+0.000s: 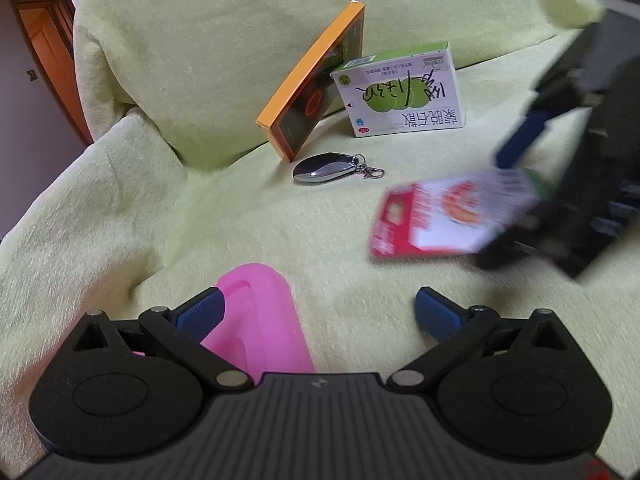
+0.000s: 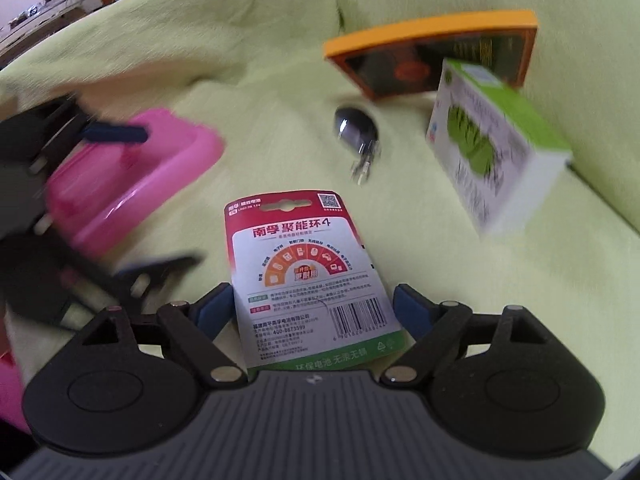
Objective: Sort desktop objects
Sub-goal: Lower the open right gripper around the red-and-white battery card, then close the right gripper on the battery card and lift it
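In the left wrist view we see our left gripper (image 1: 318, 312) spread wide at the bottom of the frame, with the pink tray (image 1: 256, 320) lying on the pale green cloth (image 1: 160, 220) between its fingers, close against the left-hand pad and clear of the other. In the right wrist view our right gripper (image 2: 310, 310) has its jaws apart, and the red and white battery card (image 2: 304, 272) sits between them, near the centre of the frame; we cannot tell whether the pads actually touch it, since a gap shows on the right side. In the left view that card appears blurred at centre right, beside the dark body of the right gripper. Toward the upper middle of the left view, the orange box (image 1: 316, 80) leans tilted against the cushion, the green and white medicine box (image 1: 400, 92) stands just beside it, and the key fob (image 1: 326, 167) lies on the cloth in front of both.
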The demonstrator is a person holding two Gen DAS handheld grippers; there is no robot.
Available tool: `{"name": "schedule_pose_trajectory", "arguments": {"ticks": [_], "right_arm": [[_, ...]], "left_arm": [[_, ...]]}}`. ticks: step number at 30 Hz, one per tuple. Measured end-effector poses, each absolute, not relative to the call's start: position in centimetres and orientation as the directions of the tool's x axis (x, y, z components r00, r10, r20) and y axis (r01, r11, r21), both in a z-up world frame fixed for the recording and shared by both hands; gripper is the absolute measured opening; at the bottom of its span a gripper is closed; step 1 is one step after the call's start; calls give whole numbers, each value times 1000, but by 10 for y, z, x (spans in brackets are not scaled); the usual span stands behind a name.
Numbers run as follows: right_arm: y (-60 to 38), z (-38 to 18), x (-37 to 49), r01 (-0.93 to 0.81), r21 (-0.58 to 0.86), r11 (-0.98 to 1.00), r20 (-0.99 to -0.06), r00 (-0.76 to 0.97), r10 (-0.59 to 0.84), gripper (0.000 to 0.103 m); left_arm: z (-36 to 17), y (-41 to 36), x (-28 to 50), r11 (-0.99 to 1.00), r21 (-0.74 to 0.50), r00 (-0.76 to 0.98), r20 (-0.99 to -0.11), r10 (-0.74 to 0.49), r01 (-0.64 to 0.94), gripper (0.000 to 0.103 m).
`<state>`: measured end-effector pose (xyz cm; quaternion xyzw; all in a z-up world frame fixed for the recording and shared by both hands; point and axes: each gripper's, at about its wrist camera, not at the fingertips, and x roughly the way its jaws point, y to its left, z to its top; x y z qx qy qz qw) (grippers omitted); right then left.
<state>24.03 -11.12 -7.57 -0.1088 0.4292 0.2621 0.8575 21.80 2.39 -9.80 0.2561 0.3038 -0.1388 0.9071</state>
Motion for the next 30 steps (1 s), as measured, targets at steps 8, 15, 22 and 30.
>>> {"name": "schedule_pose_trajectory", "arguments": {"ticks": [8,15,22,30], "right_arm": [[-106,-73,220,-611,-92,786,-795,521,312,90],[-107,-78,234,-594,-7,804,-817,467,339,83],[-122,-71,214,-535,118,836,-830,409,379,82],[-123,-73,190,-556,61,829,-830,433,351,83]], "left_arm": [[-97,25,208,791,354,747,-638,-186,499,102],[-99,19,195,707,310,681,-656,-325,636,102],[-99,16,192,685,287,654,-665,-360,670,102],[-99,12,188,648,275,623,-672,-399,711,102]]}}
